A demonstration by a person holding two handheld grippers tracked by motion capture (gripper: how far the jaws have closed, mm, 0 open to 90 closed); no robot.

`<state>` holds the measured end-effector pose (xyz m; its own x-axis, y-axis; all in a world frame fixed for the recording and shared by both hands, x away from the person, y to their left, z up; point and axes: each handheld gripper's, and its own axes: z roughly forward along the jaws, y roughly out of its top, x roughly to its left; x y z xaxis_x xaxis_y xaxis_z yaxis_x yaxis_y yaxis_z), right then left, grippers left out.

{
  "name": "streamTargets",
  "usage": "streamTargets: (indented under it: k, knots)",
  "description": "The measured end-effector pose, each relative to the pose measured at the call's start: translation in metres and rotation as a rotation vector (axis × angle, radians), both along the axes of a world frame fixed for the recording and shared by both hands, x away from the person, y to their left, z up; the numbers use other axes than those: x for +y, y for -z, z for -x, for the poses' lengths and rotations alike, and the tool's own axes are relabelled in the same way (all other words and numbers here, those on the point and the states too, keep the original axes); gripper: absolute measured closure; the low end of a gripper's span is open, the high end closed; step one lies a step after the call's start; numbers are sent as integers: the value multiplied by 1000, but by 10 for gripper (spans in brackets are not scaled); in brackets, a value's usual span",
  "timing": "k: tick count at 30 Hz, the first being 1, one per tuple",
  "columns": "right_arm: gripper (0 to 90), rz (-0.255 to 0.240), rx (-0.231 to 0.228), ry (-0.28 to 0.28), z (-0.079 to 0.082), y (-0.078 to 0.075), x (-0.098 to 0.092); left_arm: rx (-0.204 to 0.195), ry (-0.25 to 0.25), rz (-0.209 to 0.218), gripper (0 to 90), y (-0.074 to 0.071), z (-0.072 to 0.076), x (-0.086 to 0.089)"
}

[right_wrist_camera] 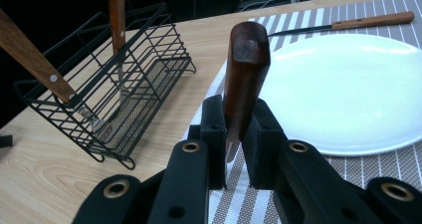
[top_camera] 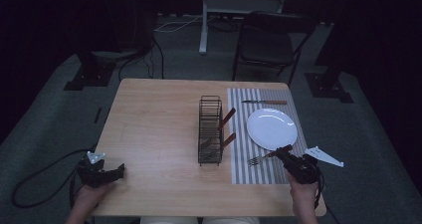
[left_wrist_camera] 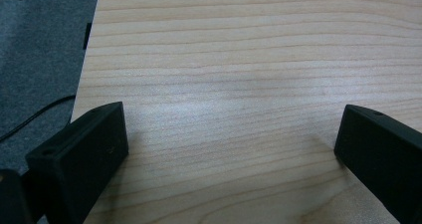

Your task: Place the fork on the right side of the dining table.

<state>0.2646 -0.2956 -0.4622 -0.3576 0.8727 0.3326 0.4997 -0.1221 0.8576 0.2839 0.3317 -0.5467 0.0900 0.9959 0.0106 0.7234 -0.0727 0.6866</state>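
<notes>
My right gripper [top_camera: 286, 153] [right_wrist_camera: 238, 139] is shut on the dark wooden handle of a fork [top_camera: 261, 158] [right_wrist_camera: 246, 59]. The fork's tines point left, low over the striped placemat [top_camera: 249, 170], just below the white plate [top_camera: 271, 128] [right_wrist_camera: 348, 84]. A knife [top_camera: 263, 102] [right_wrist_camera: 368, 21] with a wooden handle lies beyond the plate. A black wire rack [top_camera: 210, 129] [right_wrist_camera: 124, 74] left of the mat holds two wooden-handled utensils [top_camera: 227, 118]. My left gripper [top_camera: 118, 172] [left_wrist_camera: 231, 139] stands open at the table's near left corner, with bare wood between its jaws.
The wooden table [top_camera: 159, 124] has bare room left of the rack. A dark folding chair [top_camera: 268, 40] stands behind the far edge. Cables trail over the grey floor [top_camera: 40, 129] at the left.
</notes>
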Motion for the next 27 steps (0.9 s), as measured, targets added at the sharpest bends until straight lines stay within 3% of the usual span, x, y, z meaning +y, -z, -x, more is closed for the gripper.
streamTargets:
  k: [10, 13, 20, 22, 27]
  knots:
    - [786, -75, 22, 21, 5, 13, -16, 1, 0, 0, 8, 0, 0, 0]
    - [675, -45, 11, 16, 5, 19, -23, 2, -3, 0, 8, 0, 0, 0]
    - [632, 66, 5, 19, 3, 36, -35, 0, -3, 0, 8, 0, 0, 0]
    - [631, 90, 23, 22, 2, 41, -39, 0, -3, 0, 8, 0, 0, 0]
    - [607, 85, 71, 14, -3, 58, -53, 1, -2, -1, 8, 0, 0, 0]
